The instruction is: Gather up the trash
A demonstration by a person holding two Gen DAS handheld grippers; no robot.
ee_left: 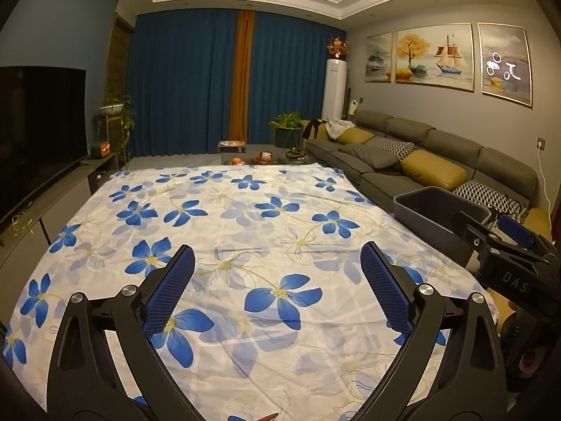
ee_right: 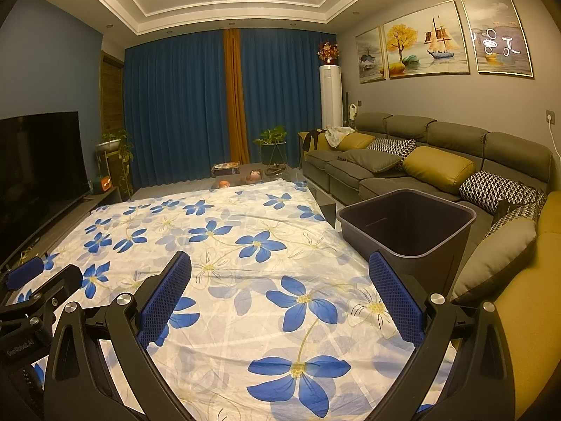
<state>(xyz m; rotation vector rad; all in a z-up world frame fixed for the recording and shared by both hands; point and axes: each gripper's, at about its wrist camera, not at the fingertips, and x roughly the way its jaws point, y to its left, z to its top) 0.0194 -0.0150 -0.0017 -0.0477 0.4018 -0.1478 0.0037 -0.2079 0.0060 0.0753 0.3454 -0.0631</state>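
Left gripper (ee_left: 277,256) and right gripper (ee_right: 279,266) are hovering over the cloth (ee_left: 245,217), jaws apart, empty. Bin (ee_right: 406,224) is sitting at 2 o'clock.

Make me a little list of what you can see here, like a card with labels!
surface: white cloth with blue flowers, spread flat
bin: dark grey plastic trash bin, at the cloth's right edge, beside the sofa; inside looks empty
left gripper: open, nothing between its blue pads
right gripper: open, nothing between its blue pads
trash on cloth: none visible
sofa: grey sofa with yellow cushions, along the right wall
television: black screen, on the left
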